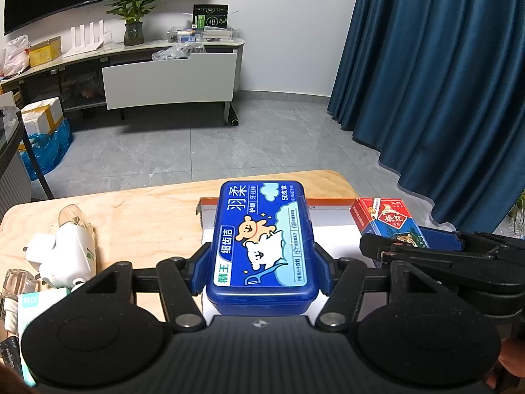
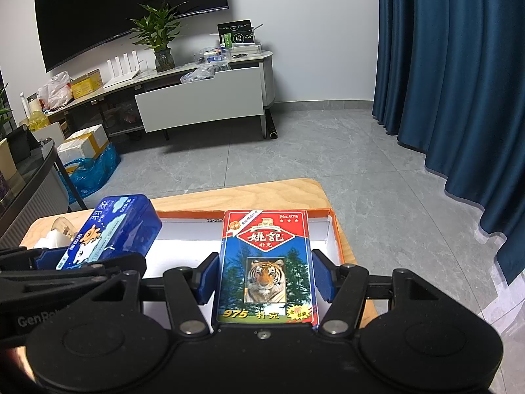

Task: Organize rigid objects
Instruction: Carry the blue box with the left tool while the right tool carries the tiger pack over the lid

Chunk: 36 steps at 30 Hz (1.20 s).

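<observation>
My left gripper point(image 1: 262, 271) is shut on a blue plastic floss-pick box point(image 1: 262, 243) with a cartoon bear label, holding it over the left part of a shallow white tray with an orange rim point(image 1: 328, 202). My right gripper point(image 2: 265, 279) is shut on a red and blue playing-card box with a tiger picture point(image 2: 265, 262), holding it over the tray's right part point(image 2: 331, 226). Each view shows the other item: the card box point(image 1: 387, 221) to the right, the floss box point(image 2: 108, 229) to the left.
On the wooden table point(image 1: 137, 210), left of the tray, lie a white plug adapter point(image 1: 65, 252), a clear-topped item point(image 1: 73, 218), a small bottle point(image 1: 14, 285) and a pale box point(image 1: 36, 305). Beyond the table edge is grey floor and blue curtains point(image 1: 443, 82).
</observation>
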### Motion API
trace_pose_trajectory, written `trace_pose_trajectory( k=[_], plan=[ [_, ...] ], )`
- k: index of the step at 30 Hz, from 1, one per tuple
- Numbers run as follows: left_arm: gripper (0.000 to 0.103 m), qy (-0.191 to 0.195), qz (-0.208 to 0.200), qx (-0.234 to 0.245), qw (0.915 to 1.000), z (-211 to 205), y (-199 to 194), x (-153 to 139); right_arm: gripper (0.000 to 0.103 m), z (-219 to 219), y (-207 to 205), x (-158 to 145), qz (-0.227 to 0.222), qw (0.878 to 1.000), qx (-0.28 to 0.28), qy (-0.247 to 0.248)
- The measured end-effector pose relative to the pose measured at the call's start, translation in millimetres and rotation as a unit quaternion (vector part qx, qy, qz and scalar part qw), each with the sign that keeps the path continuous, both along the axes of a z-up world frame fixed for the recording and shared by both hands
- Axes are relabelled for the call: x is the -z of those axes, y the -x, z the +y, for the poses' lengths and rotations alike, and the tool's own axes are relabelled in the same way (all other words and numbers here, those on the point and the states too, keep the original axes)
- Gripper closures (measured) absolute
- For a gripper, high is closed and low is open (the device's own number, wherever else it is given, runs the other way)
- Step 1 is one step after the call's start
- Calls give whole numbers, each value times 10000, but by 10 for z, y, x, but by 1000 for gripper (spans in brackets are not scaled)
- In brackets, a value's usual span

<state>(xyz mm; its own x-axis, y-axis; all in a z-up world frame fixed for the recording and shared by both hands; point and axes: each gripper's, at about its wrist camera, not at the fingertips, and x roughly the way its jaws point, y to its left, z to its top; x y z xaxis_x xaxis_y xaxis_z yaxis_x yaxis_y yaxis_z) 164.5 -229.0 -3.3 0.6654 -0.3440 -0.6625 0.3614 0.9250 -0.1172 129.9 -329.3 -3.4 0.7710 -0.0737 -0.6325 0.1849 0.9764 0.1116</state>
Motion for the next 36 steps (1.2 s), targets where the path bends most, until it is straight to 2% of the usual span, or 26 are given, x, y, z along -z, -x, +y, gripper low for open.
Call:
trace_pose_trajectory(
  k=[36],
  plan=[
    [41, 34, 80, -43, 10000, -12, -60, 22, 32, -25, -9, 55, 29, 10000, 34, 3]
  ],
)
